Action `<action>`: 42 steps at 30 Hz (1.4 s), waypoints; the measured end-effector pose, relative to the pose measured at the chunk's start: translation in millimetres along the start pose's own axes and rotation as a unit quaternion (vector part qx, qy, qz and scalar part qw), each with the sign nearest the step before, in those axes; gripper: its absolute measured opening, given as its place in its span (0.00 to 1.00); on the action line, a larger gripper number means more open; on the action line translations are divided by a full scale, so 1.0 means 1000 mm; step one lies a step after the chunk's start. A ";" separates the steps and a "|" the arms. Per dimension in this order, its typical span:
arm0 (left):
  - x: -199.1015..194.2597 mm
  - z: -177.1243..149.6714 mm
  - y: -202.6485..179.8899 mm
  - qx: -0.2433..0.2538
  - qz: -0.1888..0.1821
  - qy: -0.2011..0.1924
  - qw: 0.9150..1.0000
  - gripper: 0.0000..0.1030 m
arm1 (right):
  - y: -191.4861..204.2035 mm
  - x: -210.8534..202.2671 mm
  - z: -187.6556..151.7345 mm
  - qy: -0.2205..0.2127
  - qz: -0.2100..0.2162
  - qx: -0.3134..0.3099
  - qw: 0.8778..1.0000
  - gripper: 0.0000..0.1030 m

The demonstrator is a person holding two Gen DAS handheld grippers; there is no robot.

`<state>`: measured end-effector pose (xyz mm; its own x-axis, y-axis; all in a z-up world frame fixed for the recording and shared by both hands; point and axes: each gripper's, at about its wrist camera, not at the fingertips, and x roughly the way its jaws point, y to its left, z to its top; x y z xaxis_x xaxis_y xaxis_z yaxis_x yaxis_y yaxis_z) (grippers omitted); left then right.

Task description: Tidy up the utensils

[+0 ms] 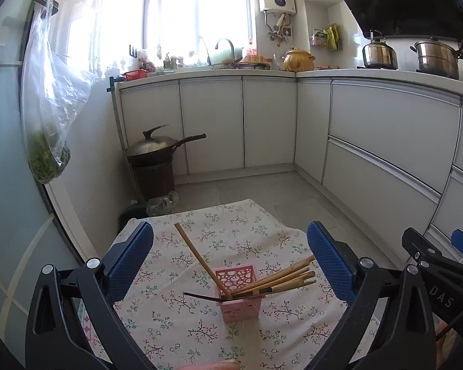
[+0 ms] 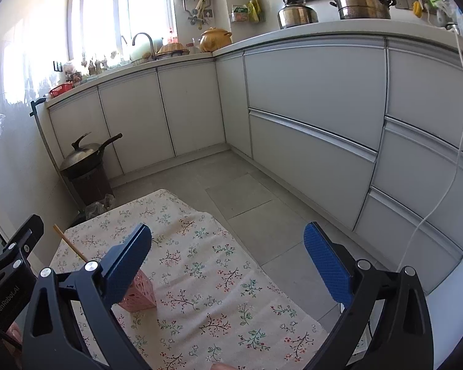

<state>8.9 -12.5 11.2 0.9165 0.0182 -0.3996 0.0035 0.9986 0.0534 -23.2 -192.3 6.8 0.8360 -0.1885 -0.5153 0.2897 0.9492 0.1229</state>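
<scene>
Both hand-held grippers hang over a small desk (image 1: 200,330) covered with a cream floral tablecloth (image 2: 200,293), and neither holds anything. Seen from the left wrist camera, the left hand-held gripper (image 1: 230,259) has its blue textured fingers (image 1: 129,262) spread wide apart, framing a pink perforated plastic utensil holder (image 1: 240,305) that stands upright on the cloth between them and slightly nearer the camera.

Several light bamboo chopsticks (image 1: 280,280) stick out of the holder in a bunch leaning to the right, one longer bamboo chopstick (image 1: 197,256) leans away to the upper left, and a dark slim utensil (image 1: 200,297) pokes out low to the left.

From the right wrist camera, the right hand-held gripper (image 2: 228,262) is likewise spread wide and empty above bare cloth. The pink holder (image 2: 140,296) sits to its left, partly hidden behind the left-side blue finger (image 2: 126,262), with the tip of the long chopstick (image 2: 68,240) showing beyond it. Part of the left gripper's black frame (image 2: 9,262) appears at the left edge of this view.

Grey floor tiles (image 2: 246,203) and white lower cabinets (image 1: 212,123) surround the desk, and a lidded dark wok (image 1: 157,148) rests on a brown stand near the wall.
</scene>
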 end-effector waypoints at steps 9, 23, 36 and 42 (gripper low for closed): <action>0.001 -0.001 -0.002 0.004 -0.004 0.008 1.000 0.93 | 0.001 0.004 -0.002 0.007 0.001 0.001 1.000 0.94; 0.005 -0.003 -0.004 0.006 -0.001 0.014 1.000 0.93 | 0.000 0.007 -0.004 0.017 0.003 0.008 1.000 0.94; 0.008 -0.006 -0.004 0.009 0.000 0.018 1.000 0.93 | -0.002 0.010 -0.006 0.024 0.005 0.013 1.000 0.94; 0.008 -0.006 -0.004 0.009 0.000 0.018 1.000 0.93 | -0.002 0.011 -0.006 0.027 0.005 0.014 1.000 0.94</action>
<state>13.8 -15.9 1.7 0.9016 0.0195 -0.4320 0.0117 0.9975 0.0694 -17.5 -195.0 -3.9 0.8128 -0.1638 -0.5590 0.2951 0.9432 0.1526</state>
